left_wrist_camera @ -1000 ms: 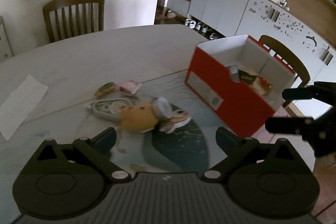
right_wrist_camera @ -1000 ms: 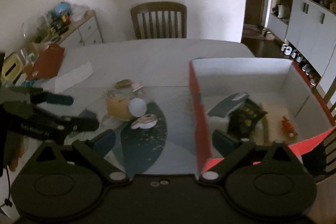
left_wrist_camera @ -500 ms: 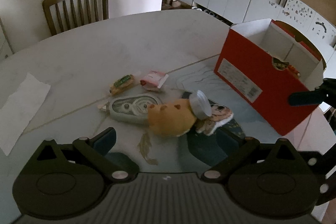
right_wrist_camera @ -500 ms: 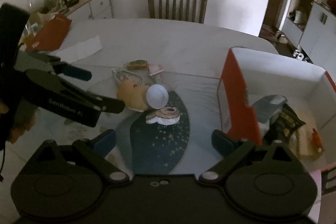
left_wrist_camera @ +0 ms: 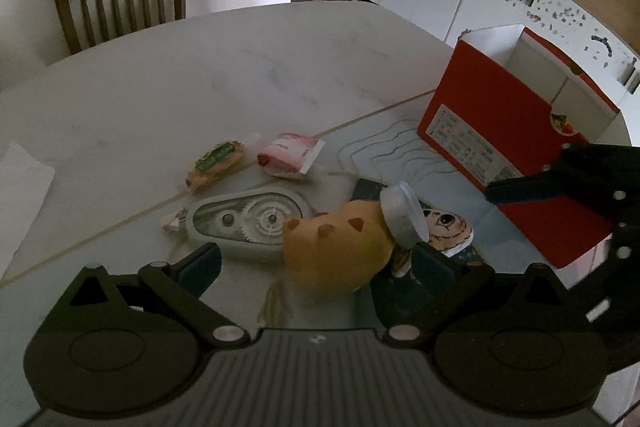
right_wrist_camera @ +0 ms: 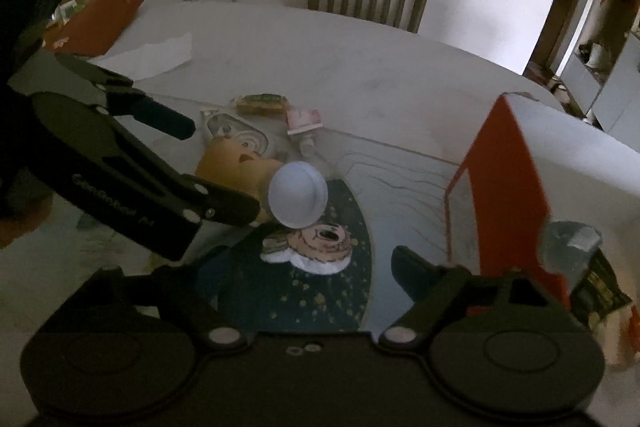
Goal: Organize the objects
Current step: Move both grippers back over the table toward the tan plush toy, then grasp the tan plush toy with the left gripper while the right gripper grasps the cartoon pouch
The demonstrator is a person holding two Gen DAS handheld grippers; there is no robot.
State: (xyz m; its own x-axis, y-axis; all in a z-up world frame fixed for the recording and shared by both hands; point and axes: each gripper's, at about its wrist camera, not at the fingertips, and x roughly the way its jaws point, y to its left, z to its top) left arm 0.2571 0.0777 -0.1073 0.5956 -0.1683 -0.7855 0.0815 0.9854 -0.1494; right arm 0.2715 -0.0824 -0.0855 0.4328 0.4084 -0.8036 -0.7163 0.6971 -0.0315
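Two grippers: left gripper (left_wrist_camera: 316,263) gaping, empty; right gripper (right_wrist_camera: 304,267) open, jaws just narrowing, empty.
Nearest thing: orange plush toy (left_wrist_camera: 336,251) on table (left_wrist_camera: 200,79), straddled by left gripper.
Axis: toy lies crosswise.
Destination: red box (left_wrist_camera: 496,147) to the right.

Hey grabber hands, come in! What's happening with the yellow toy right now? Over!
Both grippers open, left gripper straddling the yellow toy, right gripper closing a bit, nothing between. Toy on table, not gripped. Red box alongside; nothing blocking.

My left gripper's black finger (right_wrist_camera: 224,205) hides part of the yellow plush toy (right_wrist_camera: 232,167). The red cardboard box (right_wrist_camera: 508,187) runs off the right edge, its dark contents (right_wrist_camera: 592,283) too blurred to identify.
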